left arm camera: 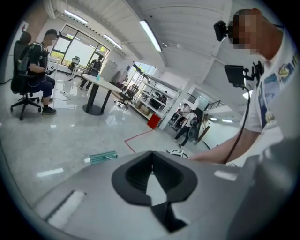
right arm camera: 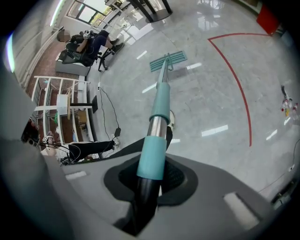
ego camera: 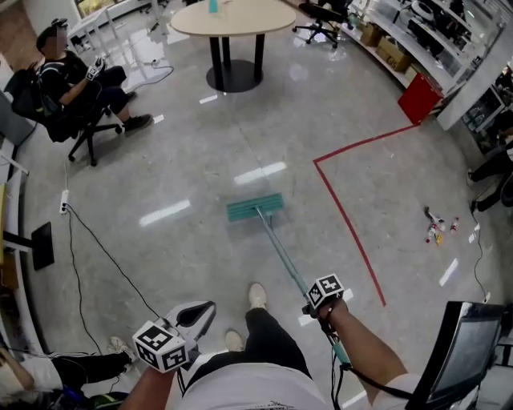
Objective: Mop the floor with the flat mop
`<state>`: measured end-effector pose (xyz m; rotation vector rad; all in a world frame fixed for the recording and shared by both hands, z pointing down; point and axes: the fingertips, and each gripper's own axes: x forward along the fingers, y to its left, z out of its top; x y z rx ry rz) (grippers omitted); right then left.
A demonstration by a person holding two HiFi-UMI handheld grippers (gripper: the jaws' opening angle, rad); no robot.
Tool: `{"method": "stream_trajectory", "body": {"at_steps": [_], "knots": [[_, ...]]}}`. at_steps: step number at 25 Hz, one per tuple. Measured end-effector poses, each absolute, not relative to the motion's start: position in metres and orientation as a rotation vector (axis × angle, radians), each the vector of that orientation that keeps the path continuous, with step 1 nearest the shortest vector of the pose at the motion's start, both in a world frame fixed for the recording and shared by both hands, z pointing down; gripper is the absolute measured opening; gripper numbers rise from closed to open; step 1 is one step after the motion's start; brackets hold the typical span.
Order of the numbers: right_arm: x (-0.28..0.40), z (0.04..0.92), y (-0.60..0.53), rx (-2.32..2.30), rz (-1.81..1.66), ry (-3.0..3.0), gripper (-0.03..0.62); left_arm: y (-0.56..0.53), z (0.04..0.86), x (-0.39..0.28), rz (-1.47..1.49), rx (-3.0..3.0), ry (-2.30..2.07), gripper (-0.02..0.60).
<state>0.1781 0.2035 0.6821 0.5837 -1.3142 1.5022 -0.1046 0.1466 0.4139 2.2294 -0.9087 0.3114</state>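
The teal flat mop [ego camera: 255, 207] lies pad-down on the glossy grey floor [ego camera: 192, 160], ahead of the person's feet and left of the red tape line [ego camera: 346, 215]. Its long teal-and-metal handle [ego camera: 282, 250] runs back into the right tongs [right arm camera: 151, 180], which are clamped narrow on its upper end. The left tongs [left arm camera: 151, 164] are closed on nothing and away from the handle, so with one grip the handle may twist in the pads and tip the head onto an edge.

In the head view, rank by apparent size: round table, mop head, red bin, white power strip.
1. round table
2. mop head and red bin: about alike; the bin is farther off, so unranked
3. white power strip
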Motion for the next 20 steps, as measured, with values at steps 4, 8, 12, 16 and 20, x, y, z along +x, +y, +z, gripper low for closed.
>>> {"method": "stream_trajectory", "body": {"at_steps": [4,8,12,16,20], "knots": [[0.169,0.682,0.249,0.63,1.552,-1.313,0.058,0.176,0.415,-0.128,0.276,2.275,-0.913,0.003],[0.17,0.684,0.298,0.666,1.6,-1.3,0.058,0.215,0.424,-0.134,0.28,2.327,-0.889,0.003],[0.168,0.674,0.337,0.694,1.619,-1.302,0.058,0.246,0.432,-0.139,0.279,2.325,-0.849,0.003],[0.172,0.664,0.365,0.709,1.574,-1.302,0.058,0.271,0.437,-0.143,0.291,2.33,-0.822,0.003],[0.173,0.653,0.387,0.718,1.59,-1.322,0.058,0.288,0.441,-0.143,0.316,2.331,-0.8,0.003]]}}
